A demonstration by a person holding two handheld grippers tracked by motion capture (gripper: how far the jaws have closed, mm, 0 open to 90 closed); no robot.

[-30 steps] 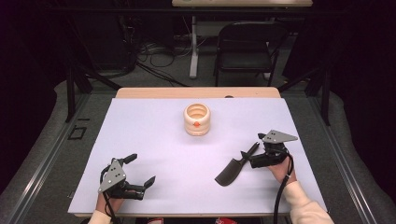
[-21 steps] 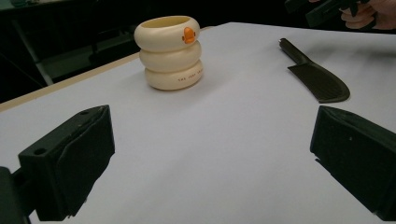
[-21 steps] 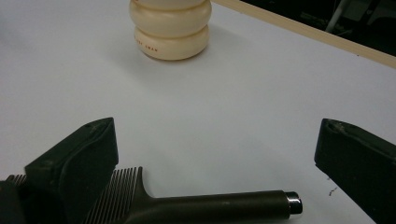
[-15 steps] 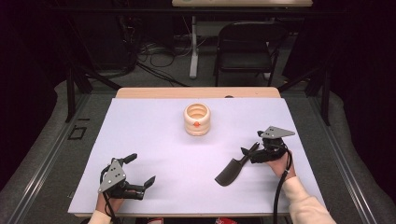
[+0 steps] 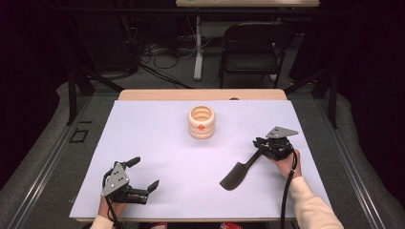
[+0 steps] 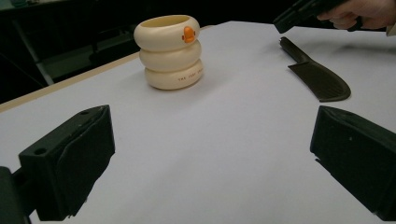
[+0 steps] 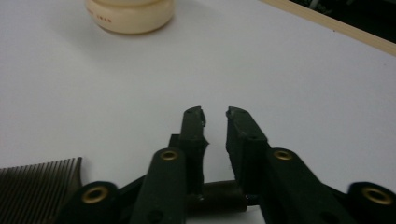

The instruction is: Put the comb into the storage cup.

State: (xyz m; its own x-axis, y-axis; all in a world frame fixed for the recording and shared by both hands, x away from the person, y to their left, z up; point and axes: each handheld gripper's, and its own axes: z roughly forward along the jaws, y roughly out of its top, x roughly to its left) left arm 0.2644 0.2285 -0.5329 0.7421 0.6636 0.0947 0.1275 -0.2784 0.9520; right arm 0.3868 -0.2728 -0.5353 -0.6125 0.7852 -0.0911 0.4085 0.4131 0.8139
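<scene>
Right gripper [image 5: 260,151] just closed on spatula [image 5: 237,174] handle | left gripper [image 5: 143,174] wide | cup [image 6: 171,52] print illegible

The left tongs [image 5: 143,179] rest low at the near left of the table [image 5: 157,143], held by the left hand [image 5: 109,206] with the forearm coming in from the bottom edge. Their jaws stand wide apart with nothing between them. The right tongs [image 5: 259,151] sit at the right side, gripped by the right hand [image 5: 285,162], whose light sleeve runs down to the lower right. Their jaws have just been closing and now clamp the dark handle [image 7: 219,196] between them, tips pointing left and toward the table.
</scene>
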